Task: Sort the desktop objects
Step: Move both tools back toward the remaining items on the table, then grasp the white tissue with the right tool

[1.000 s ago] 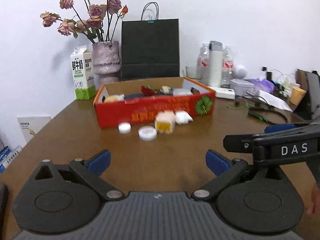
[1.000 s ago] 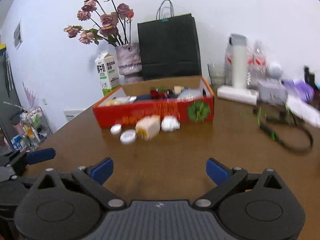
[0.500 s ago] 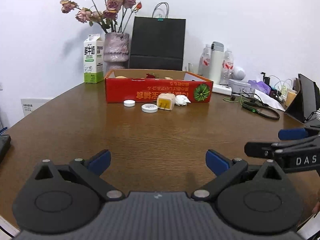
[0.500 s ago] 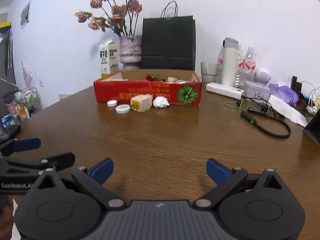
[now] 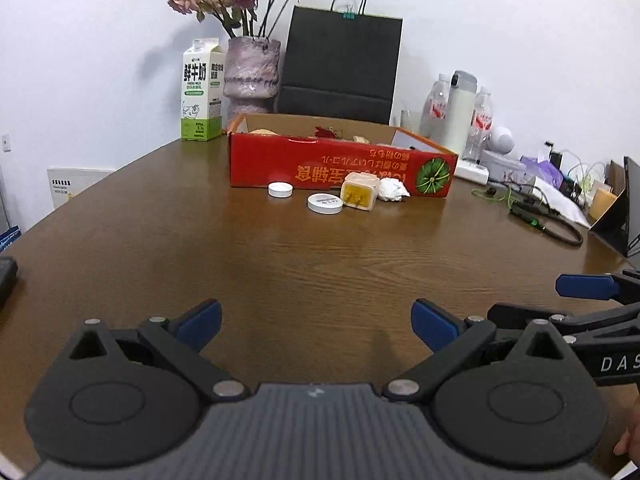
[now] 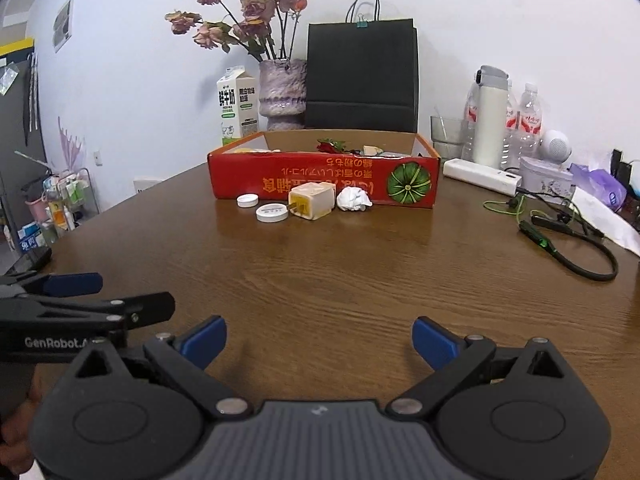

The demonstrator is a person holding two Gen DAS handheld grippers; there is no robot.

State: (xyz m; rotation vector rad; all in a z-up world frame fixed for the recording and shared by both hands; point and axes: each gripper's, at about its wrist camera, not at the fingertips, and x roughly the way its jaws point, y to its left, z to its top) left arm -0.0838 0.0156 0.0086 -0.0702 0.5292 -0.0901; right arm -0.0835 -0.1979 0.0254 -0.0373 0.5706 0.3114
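Table [image 5: 320,264], items:
- Red box [image 5: 340,170], far middle, open top, odds inside.
- Along its near wall, left to right: small cap [image 5: 280,189], larger cap [image 5: 325,203], yellow plug [image 5: 359,191], paper wad [image 5: 393,191].
- My left claw [image 5: 316,322]: fingers apart, empty, at the near edge.
- My right claw [image 6: 319,338]: fingers apart, empty, alongside.

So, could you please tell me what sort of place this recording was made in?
Probably an office or meeting room rather than a home kitchen: a large brown wooden table against a plain white wall, a white power strip with cables trailing across it, and water bottles beside a black paper bag.
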